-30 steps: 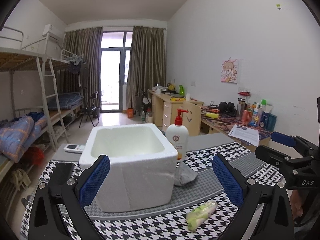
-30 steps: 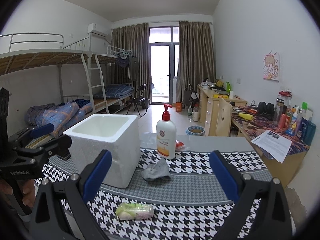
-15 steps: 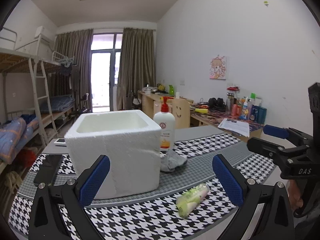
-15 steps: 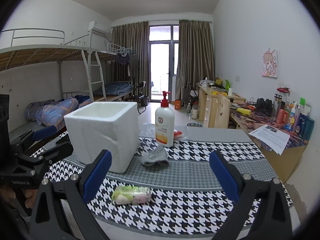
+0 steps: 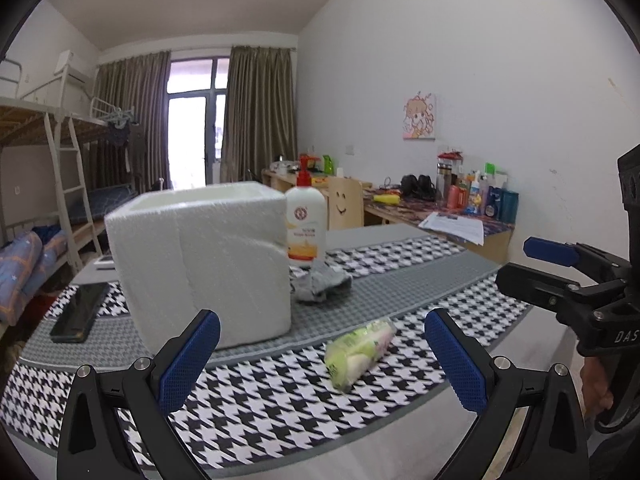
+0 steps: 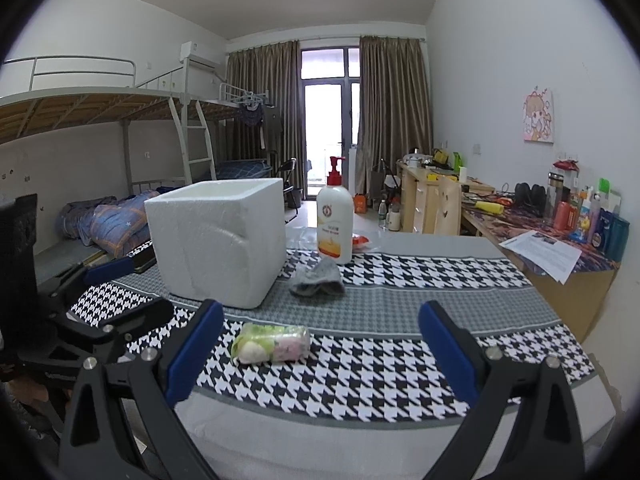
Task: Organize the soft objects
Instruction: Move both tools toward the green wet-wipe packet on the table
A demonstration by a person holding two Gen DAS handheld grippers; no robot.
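A soft green, white and pink packet lies on the houndstooth cloth near the table's front edge. A crumpled grey cloth lies further back, in front of a pump bottle. A white foam box stands open-topped at the left. My left gripper is open and empty, low over the front edge, with the packet just ahead between its fingers. My right gripper is open and empty, with the packet ahead and left of its middle.
A white pump bottle stands right of the box. A black phone lies on the cloth at the left. Desks with bottles and papers line the right wall. Bunk beds stand at the left.
Both grippers have dropped lower and come closer to the table's front edge. The box top is now near eye level. Both stay open and empty.
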